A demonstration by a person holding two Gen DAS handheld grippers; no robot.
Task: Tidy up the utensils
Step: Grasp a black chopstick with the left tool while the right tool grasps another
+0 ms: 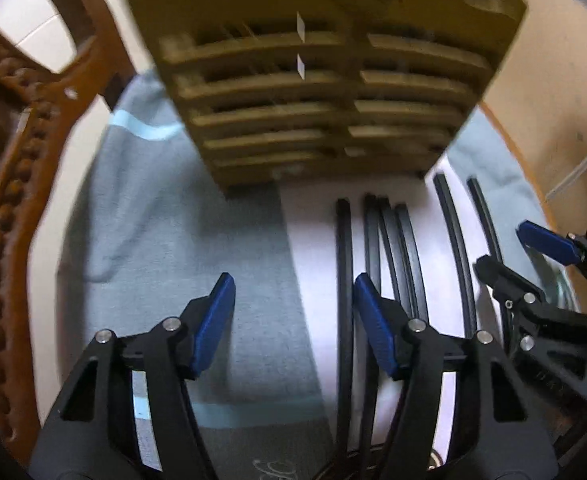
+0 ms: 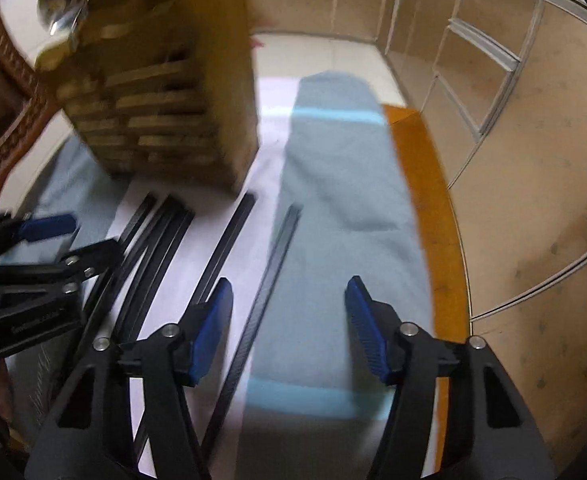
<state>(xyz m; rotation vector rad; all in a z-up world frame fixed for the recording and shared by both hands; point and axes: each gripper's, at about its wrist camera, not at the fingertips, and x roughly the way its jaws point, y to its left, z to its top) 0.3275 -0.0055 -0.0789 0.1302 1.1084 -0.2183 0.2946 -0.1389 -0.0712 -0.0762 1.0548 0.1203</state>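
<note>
Barely started, I'd say: both tools, left (image 1: 293, 292) & right (image 2: 289, 294), hang spread w/ nothing between them over the black chopsticks (image 1: 393, 252) lying loose on the counter (image 2: 253, 152) just before the slatted wooden utensil holder (image 1: 313, 92), all still to sort.

The wooden slatted holder (image 1: 321, 80) is motion-blurred with its top cut off, hiding most of the spoon (image 2: 59, 4).
</note>
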